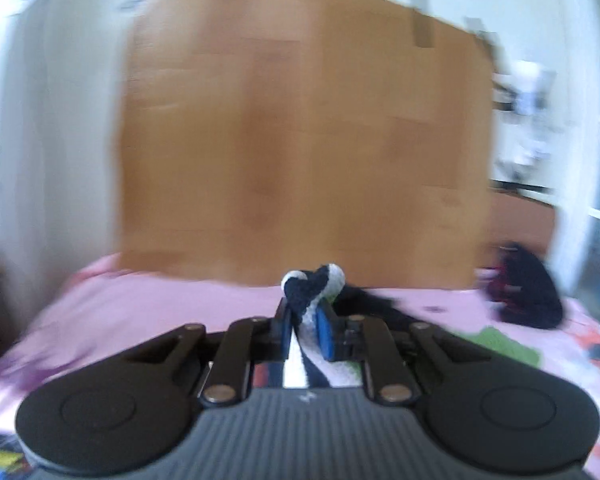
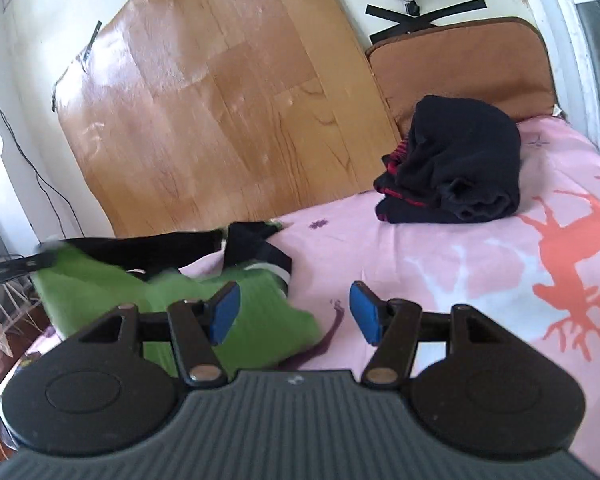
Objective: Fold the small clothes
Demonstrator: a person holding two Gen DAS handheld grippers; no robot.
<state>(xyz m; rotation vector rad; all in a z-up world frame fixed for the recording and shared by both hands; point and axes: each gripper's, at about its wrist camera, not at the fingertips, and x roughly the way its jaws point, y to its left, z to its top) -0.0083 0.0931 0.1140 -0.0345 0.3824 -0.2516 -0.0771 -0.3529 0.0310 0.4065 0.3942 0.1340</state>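
My left gripper (image 1: pixel 305 330) is shut on a navy-and-white striped sock (image 1: pixel 312 286), whose bunched end sticks up above the blue pads; the view is blurred. My right gripper (image 2: pixel 294 312) is open and empty above the pink bedsheet (image 2: pixel 440 264). In the right wrist view a green garment (image 2: pixel 112 292) lies at the left with a black sock (image 2: pixel 256 248) draped over it; the left gripper's tip (image 2: pixel 40 260) shows blurred at its far left end. The green garment also shows in the left wrist view (image 1: pixel 496 340).
A folded black-and-red pile (image 2: pixel 456 164) lies at the bed's far right, also in the left wrist view (image 1: pixel 528 292). A wood-pattern board (image 2: pixel 220 100) leans on the wall behind the bed. A brown cushion (image 2: pixel 464 60) stands behind the pile. The sheet shows orange deer prints (image 2: pixel 572 240).
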